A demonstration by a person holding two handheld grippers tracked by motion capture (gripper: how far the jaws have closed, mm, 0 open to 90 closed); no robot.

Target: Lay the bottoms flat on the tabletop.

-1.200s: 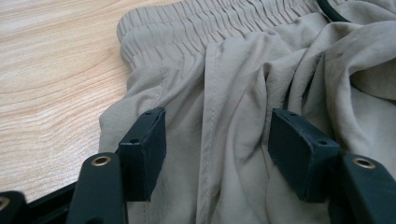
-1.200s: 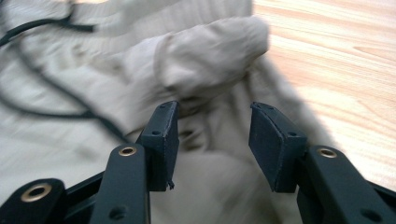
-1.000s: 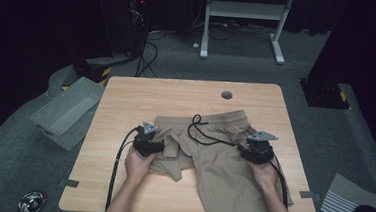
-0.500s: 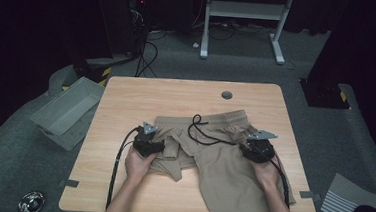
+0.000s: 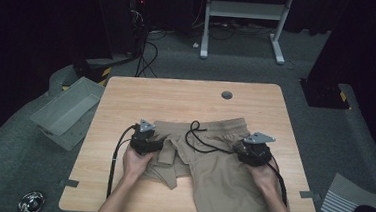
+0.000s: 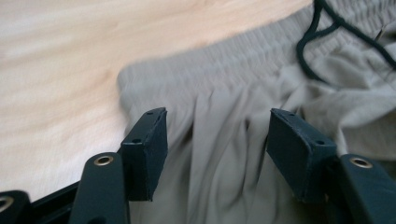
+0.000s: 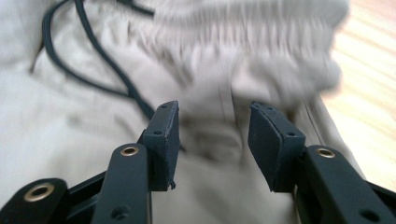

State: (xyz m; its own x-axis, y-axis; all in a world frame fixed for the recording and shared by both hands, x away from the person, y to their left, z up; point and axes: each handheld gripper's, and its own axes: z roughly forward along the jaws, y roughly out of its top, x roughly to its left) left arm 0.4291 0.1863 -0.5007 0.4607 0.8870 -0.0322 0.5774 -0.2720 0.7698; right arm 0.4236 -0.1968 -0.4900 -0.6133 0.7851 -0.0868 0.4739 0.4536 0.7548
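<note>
Khaki shorts [image 5: 221, 173] lie spread on the wooden table [image 5: 176, 95], waistband away from me, with a black drawstring [image 5: 201, 139] looped across the front. My left gripper [image 5: 149, 137] sits over the waistband's left end. In the left gripper view it [image 6: 217, 116] is open, with loose fabric [image 6: 224, 154] under the jaws and the pads off it. My right gripper [image 5: 254, 148] hovers at the waistband's right end. Its jaws [image 7: 214, 107] have just been opening and stand apart over the cloth [image 7: 70, 135], gripping nothing. The drawstring [image 7: 102, 60] runs just left of them.
A round cable hole [image 5: 227, 94] sits near the table's far edge. A grey bin [image 5: 68, 110] lies on the floor at the left. A white stand [image 5: 243, 9] and cables are behind the table. A striped sheet [image 5: 344, 202] lies on the floor at the right.
The right hand has shifted slightly at the waistband's right end. The left hand and the shorts keep their places.
</note>
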